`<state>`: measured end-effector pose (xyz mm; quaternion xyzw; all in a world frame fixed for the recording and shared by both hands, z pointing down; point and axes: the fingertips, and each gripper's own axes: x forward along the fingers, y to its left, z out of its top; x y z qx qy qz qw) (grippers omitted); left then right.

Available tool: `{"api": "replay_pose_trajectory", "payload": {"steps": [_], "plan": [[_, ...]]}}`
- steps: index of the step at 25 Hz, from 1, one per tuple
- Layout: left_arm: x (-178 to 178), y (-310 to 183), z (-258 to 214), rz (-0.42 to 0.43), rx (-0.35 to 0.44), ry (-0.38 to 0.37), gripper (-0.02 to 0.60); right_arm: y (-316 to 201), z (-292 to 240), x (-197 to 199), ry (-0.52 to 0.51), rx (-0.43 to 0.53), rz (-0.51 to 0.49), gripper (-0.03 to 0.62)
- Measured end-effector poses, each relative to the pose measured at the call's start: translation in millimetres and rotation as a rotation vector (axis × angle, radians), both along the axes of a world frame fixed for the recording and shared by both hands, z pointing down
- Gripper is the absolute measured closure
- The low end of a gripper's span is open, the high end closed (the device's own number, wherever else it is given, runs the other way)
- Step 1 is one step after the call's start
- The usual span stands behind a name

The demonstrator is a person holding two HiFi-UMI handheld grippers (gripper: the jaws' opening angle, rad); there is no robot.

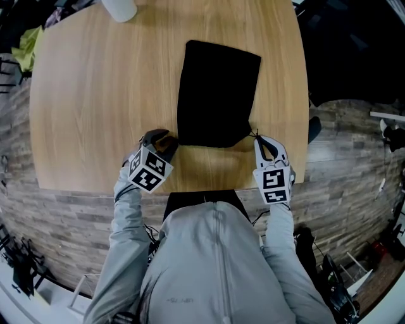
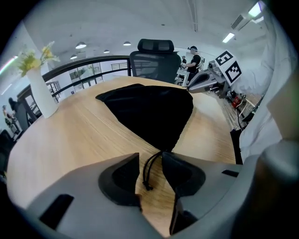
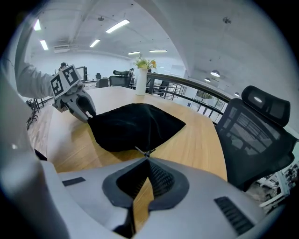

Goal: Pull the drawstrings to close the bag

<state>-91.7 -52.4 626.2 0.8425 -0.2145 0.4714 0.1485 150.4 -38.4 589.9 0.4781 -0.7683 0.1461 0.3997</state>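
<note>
A black drawstring bag point(image 1: 218, 95) lies flat on the wooden table point(image 1: 95, 107), its gathered mouth toward me. My left gripper point(image 1: 166, 143) sits at the mouth's left corner. In the left gripper view its jaws point(image 2: 150, 161) stand open, and the left drawstring loop point(image 2: 149, 172) lies loose on the wood between them, with no pad pressing on it. My right gripper point(image 1: 258, 140) is at the mouth's right corner. In the right gripper view it point(image 3: 148, 158) is shut on the right drawstring point(image 3: 145, 152), whose knotted end pokes out at the tips toward the bag point(image 3: 133, 126).
A white vase point(image 1: 120, 9) stands at the table's far edge. A black office chair point(image 3: 261, 135) is beyond the table's right side. A yellow-green object point(image 1: 28, 47) sits off the left edge. The table's near edge runs just behind both grippers.
</note>
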Motion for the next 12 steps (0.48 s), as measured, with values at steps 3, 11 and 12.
{"api": "replay_pose_trajectory", "payload": {"steps": [3,11,12], "plan": [[3.2,3.6,1.1,-0.009,-0.007,0.003,0.477,-0.1,0.8,3.0,0.004,-0.001,0.012,0.569],[0.1,-1.1,-0.5,-0.122,-0.008,0.040,0.554,0.3,-3.8,7.1,-0.004,0.002,0.054,0.569],[-0.3,-1.3,-0.9,-0.142,-0.009,0.048,0.554,-0.1,-4.8,7.1,-0.007,0.003,0.061,0.569]]}}
